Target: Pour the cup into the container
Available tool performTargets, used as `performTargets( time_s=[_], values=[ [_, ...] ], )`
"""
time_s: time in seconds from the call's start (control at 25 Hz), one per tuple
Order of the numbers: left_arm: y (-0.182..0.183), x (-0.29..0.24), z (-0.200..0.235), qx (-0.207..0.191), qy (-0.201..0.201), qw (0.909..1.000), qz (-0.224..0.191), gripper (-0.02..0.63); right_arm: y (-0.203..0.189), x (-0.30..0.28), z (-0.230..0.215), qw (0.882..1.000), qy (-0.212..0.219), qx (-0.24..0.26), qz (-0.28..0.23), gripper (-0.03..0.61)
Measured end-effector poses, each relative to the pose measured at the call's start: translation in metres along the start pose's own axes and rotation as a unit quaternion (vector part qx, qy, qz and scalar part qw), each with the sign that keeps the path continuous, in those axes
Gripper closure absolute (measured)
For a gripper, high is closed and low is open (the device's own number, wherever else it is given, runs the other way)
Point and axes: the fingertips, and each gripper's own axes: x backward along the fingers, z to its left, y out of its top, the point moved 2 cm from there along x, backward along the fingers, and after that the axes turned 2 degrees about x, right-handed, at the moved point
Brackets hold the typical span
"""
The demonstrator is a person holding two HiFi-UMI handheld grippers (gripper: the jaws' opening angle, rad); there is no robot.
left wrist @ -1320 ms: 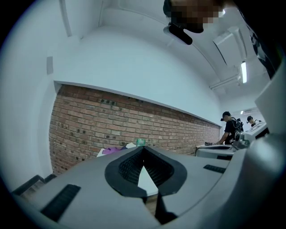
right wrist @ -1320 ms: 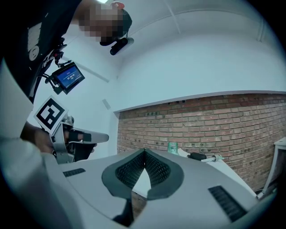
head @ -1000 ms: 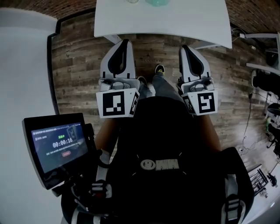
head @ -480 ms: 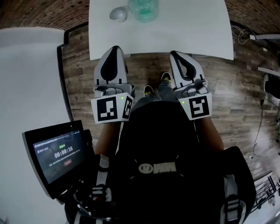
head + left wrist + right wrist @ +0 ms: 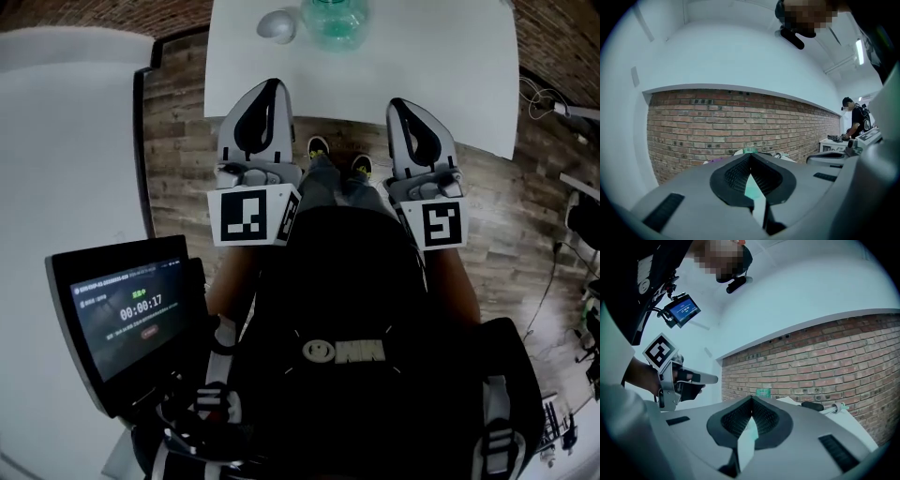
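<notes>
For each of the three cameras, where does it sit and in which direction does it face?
Head view: on the person's head, facing steeply down at the white table; shows torso, left tool and right tool.
Left gripper view: on the left tool, looking level along its closed jaws to the brick wall; the right tool shows at right.
Right gripper view: on the right tool, facing the same wall; the left tool in a hand shows at left.
Shared: all three show the green container.

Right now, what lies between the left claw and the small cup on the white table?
Nothing: in the head view, only bare white table separates the left claw from the cup.
</notes>
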Motion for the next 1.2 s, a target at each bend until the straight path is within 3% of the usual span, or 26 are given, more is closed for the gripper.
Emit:
performTargets(
  time_s=[0.28, 0.56, 0.84, 0.88, 0.96, 1.04, 1.12, 1.2],
  values=[
    [-0.005, -0.029, 0.06, 0.017, -0.008, 0.9997, -0.015, 0.612, 0.003, -0.064, 0.011, 1.0, -0.007, 0.021, 0.002, 0.574],
    [-0.018, -0.096, 0.163, 0.023, -0.03, 0.9992, -0.011, 0.612, -0.013, -0.169, 0.005, 0.998, -0.052, 0.004, 0.035, 0.574],
    [-0.041, -0.102, 0.145, -0.005, -0.097, 0.9952, -0.015, 0.612, -0.004, -0.146, -0.014, 0.994, -0.1, 0.022, 0.035, 0.574],
    [-0.047, -0.101, 0.139, -0.005, -0.123, 0.9924, -0.014, 0.591, -0.005, -0.142, -0.015, 0.993, -0.106, 0.023, 0.039, 0.574],
    [-0.062, -0.101, 0.125, -0.007, -0.177, 0.9841, -0.004, 0.296, -0.004, -0.135, -0.016, 0.992, -0.113, 0.032, 0.04, 0.574],
    [-0.084, -0.103, 0.117, -0.036, -0.213, 0.9763, 0.008, 0.126, 0.001, -0.133, -0.016, 0.991, -0.121, 0.041, 0.032, 0.574],
    [-0.111, -0.109, 0.115, -0.084, -0.228, 0.9696, 0.03, 0.066, 0.003, -0.133, -0.018, 0.99, -0.127, 0.049, 0.03, 0.574],
    [-0.133, -0.116, 0.119, -0.104, -0.228, 0.9668, 0.053, 0.064, 0.001, -0.137, -0.018, 0.99, -0.129, 0.054, 0.036, 0.574]
  ],
)
